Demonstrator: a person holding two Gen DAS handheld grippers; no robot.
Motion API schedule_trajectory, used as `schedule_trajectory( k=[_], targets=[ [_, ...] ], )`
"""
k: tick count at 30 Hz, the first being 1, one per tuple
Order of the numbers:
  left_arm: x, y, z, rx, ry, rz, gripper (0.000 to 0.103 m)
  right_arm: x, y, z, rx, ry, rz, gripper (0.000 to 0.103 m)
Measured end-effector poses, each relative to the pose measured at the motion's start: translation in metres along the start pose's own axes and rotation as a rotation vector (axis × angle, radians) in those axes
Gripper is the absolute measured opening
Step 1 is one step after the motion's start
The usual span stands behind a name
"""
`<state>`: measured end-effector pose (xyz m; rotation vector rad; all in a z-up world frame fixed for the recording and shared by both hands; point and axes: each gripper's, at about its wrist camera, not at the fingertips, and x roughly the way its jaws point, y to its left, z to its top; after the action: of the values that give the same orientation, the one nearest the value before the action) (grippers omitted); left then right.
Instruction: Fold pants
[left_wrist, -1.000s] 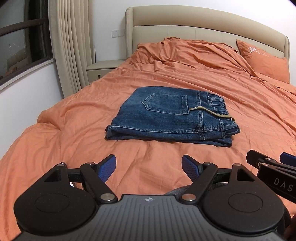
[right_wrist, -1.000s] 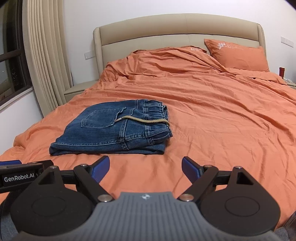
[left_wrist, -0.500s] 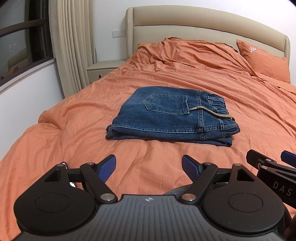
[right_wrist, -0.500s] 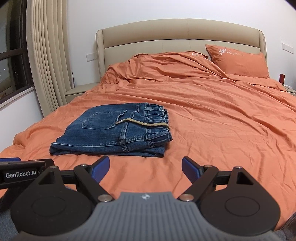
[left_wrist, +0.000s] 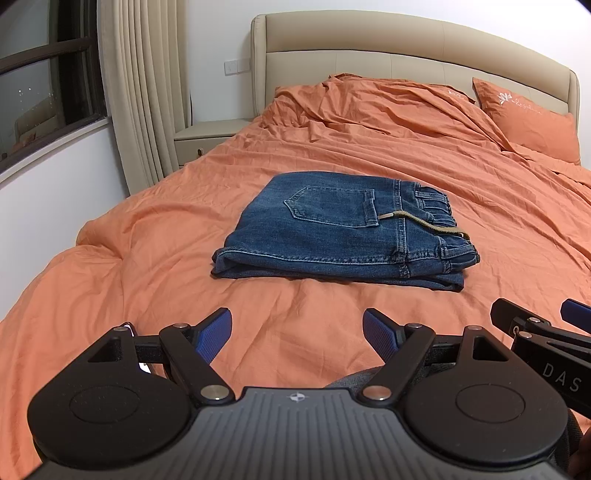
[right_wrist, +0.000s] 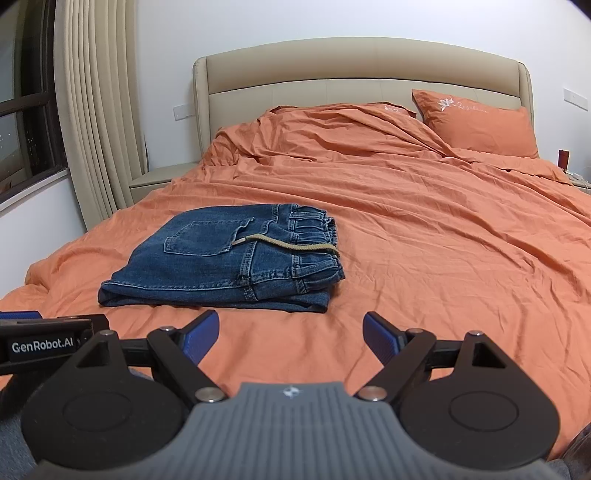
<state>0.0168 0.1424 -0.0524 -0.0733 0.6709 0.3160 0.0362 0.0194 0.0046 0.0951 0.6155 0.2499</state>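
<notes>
At centre frame in both wrist views, the pants (left_wrist: 343, 229) lie as a compact folded stack on the orange bedspread (left_wrist: 147, 258), back pocket up and waistband toward the right, a tan drawstring (right_wrist: 291, 245) trailing across the top. Left gripper (left_wrist: 297, 332) and right gripper (right_wrist: 290, 330) hover near the lower edge, fingers spread wide and holding nothing, well short of the denim, which suggests the fold is finished and the tools are held clear. Pillow (right_wrist: 480, 123) and headboard (left_wrist: 406, 44) occupy the upper frame, nightstand (left_wrist: 207, 138) and curtain (left_wrist: 144, 92) the upper left; nothing obstructs the stack.
</notes>
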Motion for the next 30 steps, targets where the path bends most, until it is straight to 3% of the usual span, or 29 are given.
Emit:
schedule_trajectory(
  k=[30],
  targets=[
    [-0.0014,0.0006,0.0001,0.003,-0.001,0.004,0.094,-0.0007,-0.0021,0.0005,-0.010,0.009,0.002,0.081]
  ],
)
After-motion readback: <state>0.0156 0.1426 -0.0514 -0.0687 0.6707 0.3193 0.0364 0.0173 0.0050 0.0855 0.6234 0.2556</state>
